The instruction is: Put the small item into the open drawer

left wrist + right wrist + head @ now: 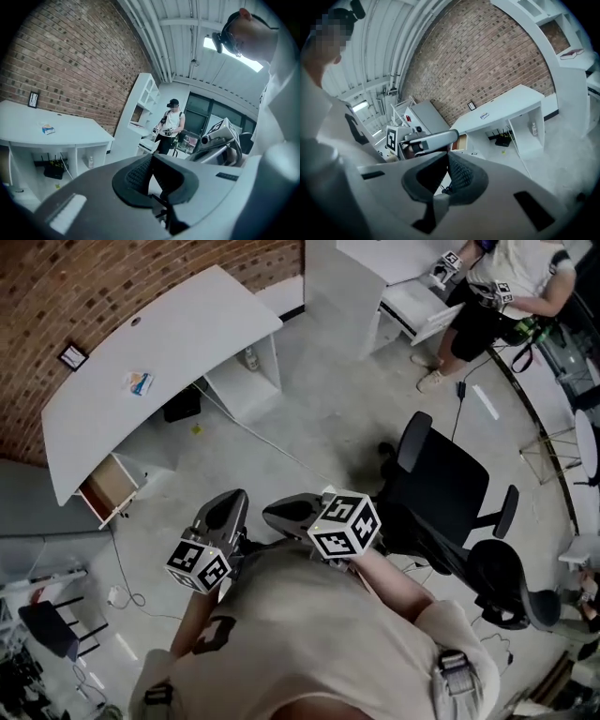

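The small item (139, 382), a blue and orange packet, lies on top of the curved white desk (187, 329); it also shows as the packet (48, 130) in the left gripper view and the packet (484, 115) in the right gripper view. The open drawer (111, 486), wood-coloured inside, sticks out at the desk's near left end, and the drawer (462, 142) shows past the right jaws. My left gripper (225, 512) and right gripper (286, 514) are held side by side close to my chest, well short of the desk. Both the left gripper (151, 157) and the right gripper (446, 155) are shut on nothing.
A black office chair (441, 493) stands just right of me. A cable (262, 437) runs across the floor from the desk. A black box (181, 407) and a bottle (249, 359) sit in the desk's open bays. Another person (492, 296) stands by a white shelf unit (356, 287) far right.
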The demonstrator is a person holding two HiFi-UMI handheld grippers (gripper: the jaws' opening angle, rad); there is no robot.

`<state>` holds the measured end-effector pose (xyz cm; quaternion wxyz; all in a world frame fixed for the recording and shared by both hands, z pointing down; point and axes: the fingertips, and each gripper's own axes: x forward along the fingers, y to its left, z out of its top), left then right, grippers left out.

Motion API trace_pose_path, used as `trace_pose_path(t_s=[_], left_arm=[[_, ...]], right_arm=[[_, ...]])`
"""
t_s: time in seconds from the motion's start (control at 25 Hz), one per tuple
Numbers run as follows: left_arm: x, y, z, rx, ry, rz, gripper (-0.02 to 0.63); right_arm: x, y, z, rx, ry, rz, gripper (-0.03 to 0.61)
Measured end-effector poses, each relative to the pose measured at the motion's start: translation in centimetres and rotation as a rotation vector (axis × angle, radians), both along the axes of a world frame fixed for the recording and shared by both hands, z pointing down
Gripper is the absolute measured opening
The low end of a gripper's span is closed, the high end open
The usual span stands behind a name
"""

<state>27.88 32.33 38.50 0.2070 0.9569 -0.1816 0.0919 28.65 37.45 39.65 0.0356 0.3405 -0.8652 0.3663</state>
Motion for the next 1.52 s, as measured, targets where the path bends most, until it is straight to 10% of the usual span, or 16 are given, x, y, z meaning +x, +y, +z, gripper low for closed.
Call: trace_pose_path(t_s=[0.52,0.8,1.12,1.52], left_arm=[[-2.8,-5.5,-0.7,0.021,-0.034,-0.114,0.005],[-11.3,-11.2,-1.2,-0.01,0.035,-0.205,0.005],[-17.0,-17.9,-1.1,0.01,0.096,-0.087,0.004],[-14.4,-19.9,-0.7,-0.037,0.117,0.127,0.004]], right_arm=[[0.9,-4.4,0.9,-0.062,-0.008,-0.01,0.005],[-5.6,-9.0,0.7,-0.085,0.042,-0.036,0.005],[-14.3,-16.1,1.5,-0.07,0.163,-0.023,0.005],[-13.5,-19.2,0.9,-0.125,0.187,0.125,0.005]])
